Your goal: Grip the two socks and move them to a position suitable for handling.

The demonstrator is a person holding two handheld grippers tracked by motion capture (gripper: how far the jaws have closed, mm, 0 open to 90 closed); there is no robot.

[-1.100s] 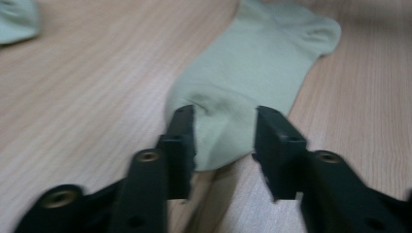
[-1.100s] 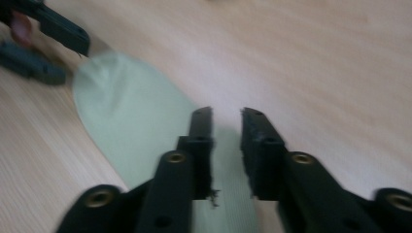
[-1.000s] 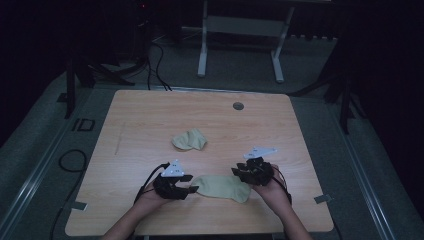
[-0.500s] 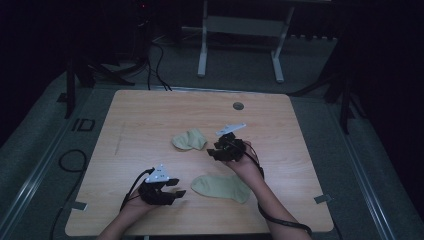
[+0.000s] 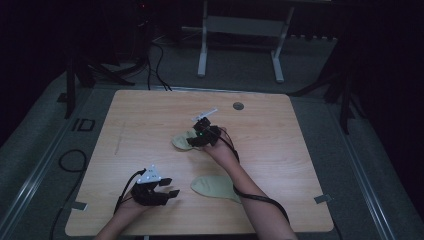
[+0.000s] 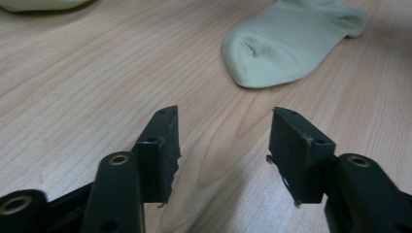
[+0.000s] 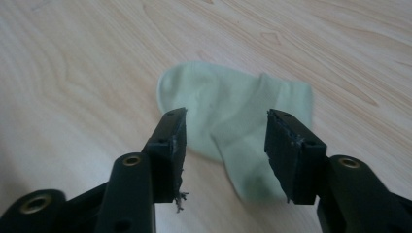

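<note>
Pale-green far sock [image 5: 182, 141] under right gripper [image 5: 200, 135], near sock [image 5: 215, 186] beside left gripper [image 5: 167, 186] — both jaws apart, just widening, empty.

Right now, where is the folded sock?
In the high view, the folded sock lies mid-table, just left of the right gripper, with the flat sock nearer the person.

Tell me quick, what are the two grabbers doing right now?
Left gripper: open, jaws just opening wider, holding nothing, over bare table.
Right gripper: open, jaws just opening, holding nothing, above the far sock.
</note>
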